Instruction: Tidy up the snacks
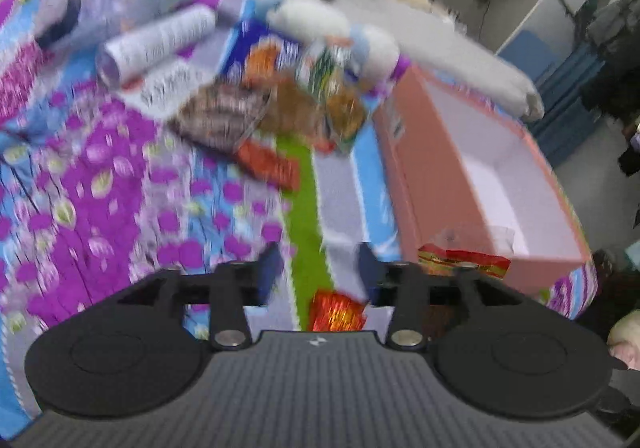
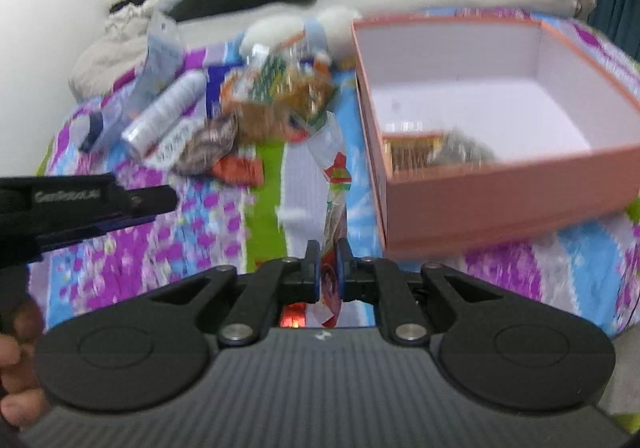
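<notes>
The bed's patterned quilt, purple, blue and green, carries everything. A pink cardboard box with a white interior sits open on it, to the right of the snack heap; a gold-trimmed packet and a grey wrapper lie in its near left corner. The snack heap of mixed wrappers lies just left of the box, with a white printed tube at its left edge and an orange-red packet at its near edge. The right tongs are clenched on a long clear-and-red snack packet. The left tongs stand released, nothing between the jaws, above a red foil wrapper.
</notes>
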{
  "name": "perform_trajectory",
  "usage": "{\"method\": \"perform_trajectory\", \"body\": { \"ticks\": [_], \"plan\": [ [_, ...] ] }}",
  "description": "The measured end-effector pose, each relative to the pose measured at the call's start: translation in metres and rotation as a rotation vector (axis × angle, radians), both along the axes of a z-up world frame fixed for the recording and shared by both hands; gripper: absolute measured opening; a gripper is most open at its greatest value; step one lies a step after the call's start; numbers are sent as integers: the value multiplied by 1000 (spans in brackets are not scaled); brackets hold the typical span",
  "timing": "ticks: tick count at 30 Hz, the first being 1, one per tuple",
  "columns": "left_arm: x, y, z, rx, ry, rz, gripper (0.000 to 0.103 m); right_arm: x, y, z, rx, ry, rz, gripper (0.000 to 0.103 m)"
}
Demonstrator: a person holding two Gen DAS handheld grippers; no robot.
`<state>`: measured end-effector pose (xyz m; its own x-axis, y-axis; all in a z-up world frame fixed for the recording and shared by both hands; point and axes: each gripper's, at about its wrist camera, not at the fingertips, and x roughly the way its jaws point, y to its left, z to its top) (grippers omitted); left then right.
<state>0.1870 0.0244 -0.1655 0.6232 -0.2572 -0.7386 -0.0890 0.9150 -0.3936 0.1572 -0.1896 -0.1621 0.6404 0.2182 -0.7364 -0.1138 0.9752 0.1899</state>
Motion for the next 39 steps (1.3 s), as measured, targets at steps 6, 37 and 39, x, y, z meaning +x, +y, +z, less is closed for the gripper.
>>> {"method": "perform_trajectory", "body": {
  "ticks": [6,37,39],
  "plan": [
    [4,-23,-32,0,47,-71,66,-10,-11,-26,-7,55,-14,11],
    [24,-55,7,170,-10,-160,56,-11,-27,10,39,-14,-13,11],
    [25,-51,28,166,-41,-150,56,-11,-25,23,43,-42,-8,11]
  ]
}}
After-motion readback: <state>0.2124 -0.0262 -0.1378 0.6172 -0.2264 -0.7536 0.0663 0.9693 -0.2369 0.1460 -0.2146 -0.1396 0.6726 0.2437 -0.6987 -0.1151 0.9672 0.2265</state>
